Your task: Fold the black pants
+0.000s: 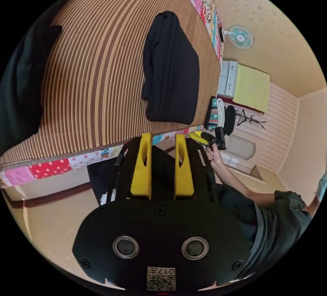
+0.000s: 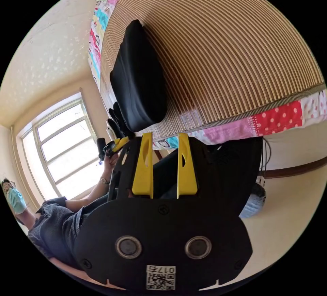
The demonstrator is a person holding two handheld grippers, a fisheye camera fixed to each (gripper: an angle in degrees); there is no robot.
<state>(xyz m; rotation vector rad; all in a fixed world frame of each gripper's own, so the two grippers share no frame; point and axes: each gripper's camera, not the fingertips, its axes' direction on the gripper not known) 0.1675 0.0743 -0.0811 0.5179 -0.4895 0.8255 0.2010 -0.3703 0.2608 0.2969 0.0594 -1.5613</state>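
No legible wording (tiny coded stickers (image 1: pixel 161 278) on left claw (image 1: pixel 162 139) and right claw (image 2: pixel 164 138) bodies)

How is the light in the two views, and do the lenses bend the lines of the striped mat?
Left gripper view: soft, even light; the black pants show fold lines, and the striped mat bows strongly. Right gripper view: the window is blown out white, the pants look like a nearly featureless dark mass, and the stripes curve the same way.
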